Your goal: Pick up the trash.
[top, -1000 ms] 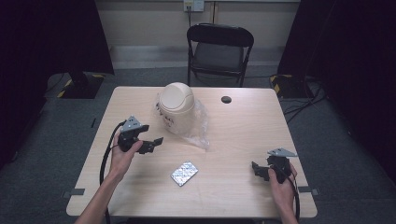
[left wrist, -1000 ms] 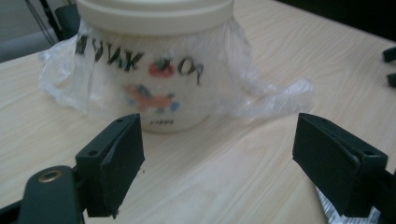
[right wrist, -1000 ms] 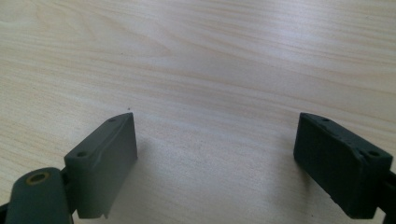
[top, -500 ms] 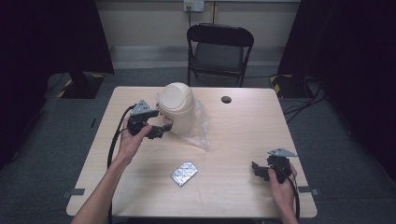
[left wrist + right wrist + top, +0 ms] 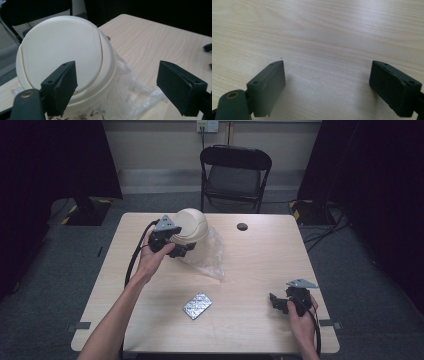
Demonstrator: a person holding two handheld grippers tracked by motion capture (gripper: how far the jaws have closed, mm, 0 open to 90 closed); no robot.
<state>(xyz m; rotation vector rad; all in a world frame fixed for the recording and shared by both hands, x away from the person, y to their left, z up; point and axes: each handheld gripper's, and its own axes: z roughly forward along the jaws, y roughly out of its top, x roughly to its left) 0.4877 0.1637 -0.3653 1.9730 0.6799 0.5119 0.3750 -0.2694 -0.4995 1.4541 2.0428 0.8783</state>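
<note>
Where the cream bin (image 5: pixel 192 227) and plastic bag (image 5: pixel 212 255) crowd the table (image 5: pixel 260 255), both grippers' fingers spread, blister pack (image 5: pixel 197 305) between.

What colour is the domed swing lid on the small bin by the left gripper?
Cream, the domed swing lid on the small bin; clearest in the left gripper view.

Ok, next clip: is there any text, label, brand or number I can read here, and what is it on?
None can be read.
Cream lidded bin: plain lid; a coloured print at its base in the left gripper view is cut off and blurred.
Silver blister pack: too small to show any print.
Grippers, table, chair: no markings seen.
</note>
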